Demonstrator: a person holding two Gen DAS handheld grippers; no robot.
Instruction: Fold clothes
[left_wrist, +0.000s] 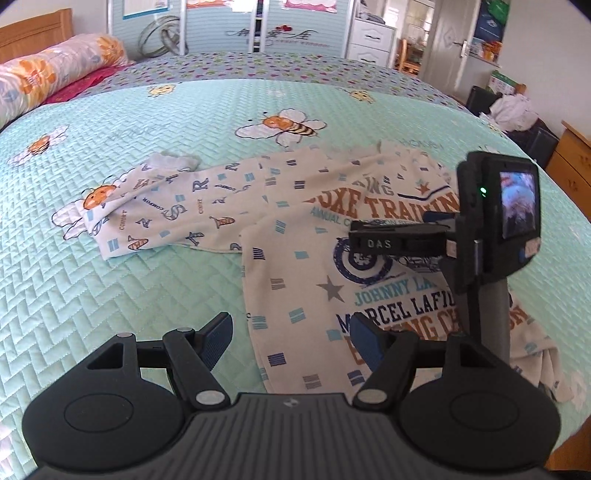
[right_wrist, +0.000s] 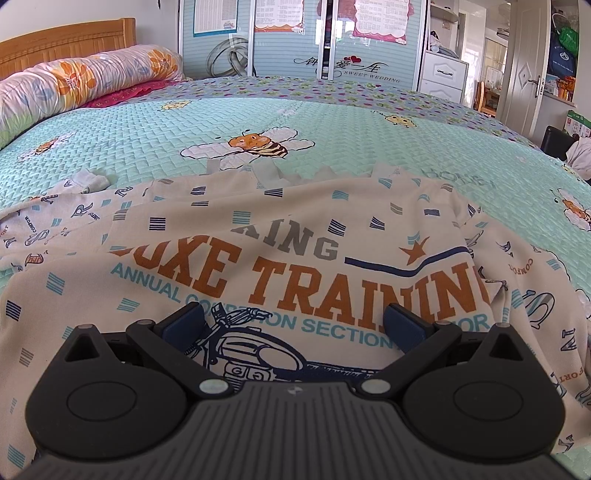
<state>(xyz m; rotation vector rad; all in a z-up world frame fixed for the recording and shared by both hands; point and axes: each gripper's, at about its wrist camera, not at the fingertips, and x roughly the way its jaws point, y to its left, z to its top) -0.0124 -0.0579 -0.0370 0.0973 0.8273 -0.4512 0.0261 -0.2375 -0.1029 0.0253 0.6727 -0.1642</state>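
Observation:
A cream long-sleeved shirt (left_wrist: 295, 266) with orange and blue lettering lies spread on the bed, one sleeve (left_wrist: 166, 210) stretched out to the left. My left gripper (left_wrist: 291, 339) is open and empty, low over the shirt's near left edge. My right gripper (right_wrist: 293, 325) is open and empty, its fingers wide apart just above the shirt's printed chest (right_wrist: 295, 273). The right gripper's body (left_wrist: 495, 221) also shows in the left wrist view, over the shirt's right side. The shirt's right sleeve (right_wrist: 535, 295) lies bunched at the right.
The bed has a mint quilted cover with bee prints (left_wrist: 147, 110). A flowered pillow roll (right_wrist: 74, 81) lies at the headboard on the left. A wardrobe (right_wrist: 295, 37) stands behind the bed. A wooden cabinet (left_wrist: 569, 155) and a door (right_wrist: 528, 66) are at the right.

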